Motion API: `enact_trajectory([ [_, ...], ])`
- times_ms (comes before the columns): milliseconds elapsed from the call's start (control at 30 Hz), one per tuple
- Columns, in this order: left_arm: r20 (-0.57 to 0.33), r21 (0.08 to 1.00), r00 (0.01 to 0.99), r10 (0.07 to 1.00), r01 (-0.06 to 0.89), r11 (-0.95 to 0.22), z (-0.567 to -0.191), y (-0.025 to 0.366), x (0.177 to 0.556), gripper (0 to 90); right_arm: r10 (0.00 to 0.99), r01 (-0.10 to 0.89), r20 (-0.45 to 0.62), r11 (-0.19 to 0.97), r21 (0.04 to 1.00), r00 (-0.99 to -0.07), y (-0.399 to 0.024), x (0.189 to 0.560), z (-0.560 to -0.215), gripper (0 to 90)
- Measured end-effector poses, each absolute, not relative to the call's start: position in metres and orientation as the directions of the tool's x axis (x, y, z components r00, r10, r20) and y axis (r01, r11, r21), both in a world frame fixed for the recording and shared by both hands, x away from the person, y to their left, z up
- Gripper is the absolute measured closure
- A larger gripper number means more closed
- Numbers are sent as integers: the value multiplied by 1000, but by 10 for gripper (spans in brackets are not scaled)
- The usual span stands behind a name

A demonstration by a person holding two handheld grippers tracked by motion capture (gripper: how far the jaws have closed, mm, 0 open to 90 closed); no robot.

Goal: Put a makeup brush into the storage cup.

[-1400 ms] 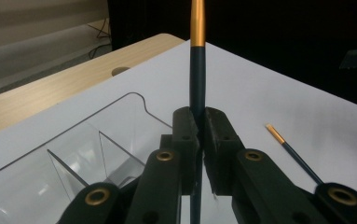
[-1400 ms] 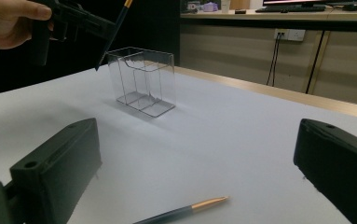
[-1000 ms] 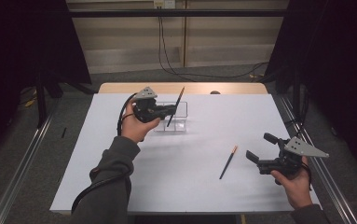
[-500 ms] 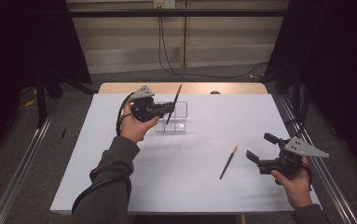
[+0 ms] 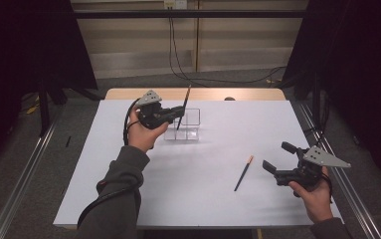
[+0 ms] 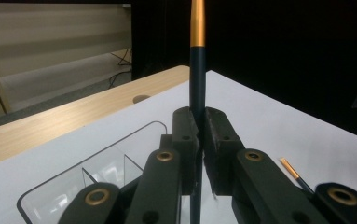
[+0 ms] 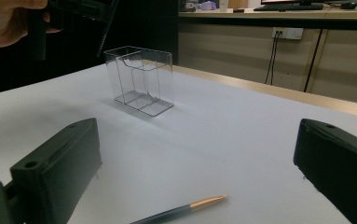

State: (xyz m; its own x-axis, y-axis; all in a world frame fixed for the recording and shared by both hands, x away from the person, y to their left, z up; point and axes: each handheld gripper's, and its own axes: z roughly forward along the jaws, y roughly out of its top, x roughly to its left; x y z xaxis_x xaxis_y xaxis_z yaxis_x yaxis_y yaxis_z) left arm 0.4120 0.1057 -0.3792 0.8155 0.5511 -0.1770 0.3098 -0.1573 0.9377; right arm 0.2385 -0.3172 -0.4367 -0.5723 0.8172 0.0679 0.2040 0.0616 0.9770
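Two dark pens with orange ends are on record. Near right, the right gripper [image 5: 276,158] hovers with jaws spread wide, holding nothing; one loose pen [image 5: 243,173] lies flat on the white table [image 5: 218,199] just left of it. Farther left, the left gripper [image 5: 180,111] pinches the second pen [image 5: 183,104] nearly upright over the clear divided box [image 5: 192,119]

At the centre of the frame, the left gripper [image 6: 198,125] pinches a dark pen [image 6: 196,88] with a gold band, standing upright. A clear box [image 6: 73,186] lies lower left; a second pen [image 6: 293,171] lies lower right.
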Motion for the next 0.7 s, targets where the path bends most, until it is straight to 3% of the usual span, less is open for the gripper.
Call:
enact_trajectory([
  [700, -167, 960, 777, 607, 267, -78, -381, 92, 409, 838, 817, 200, 61, 68, 977, -573, -317, 238, -437, 4],
])
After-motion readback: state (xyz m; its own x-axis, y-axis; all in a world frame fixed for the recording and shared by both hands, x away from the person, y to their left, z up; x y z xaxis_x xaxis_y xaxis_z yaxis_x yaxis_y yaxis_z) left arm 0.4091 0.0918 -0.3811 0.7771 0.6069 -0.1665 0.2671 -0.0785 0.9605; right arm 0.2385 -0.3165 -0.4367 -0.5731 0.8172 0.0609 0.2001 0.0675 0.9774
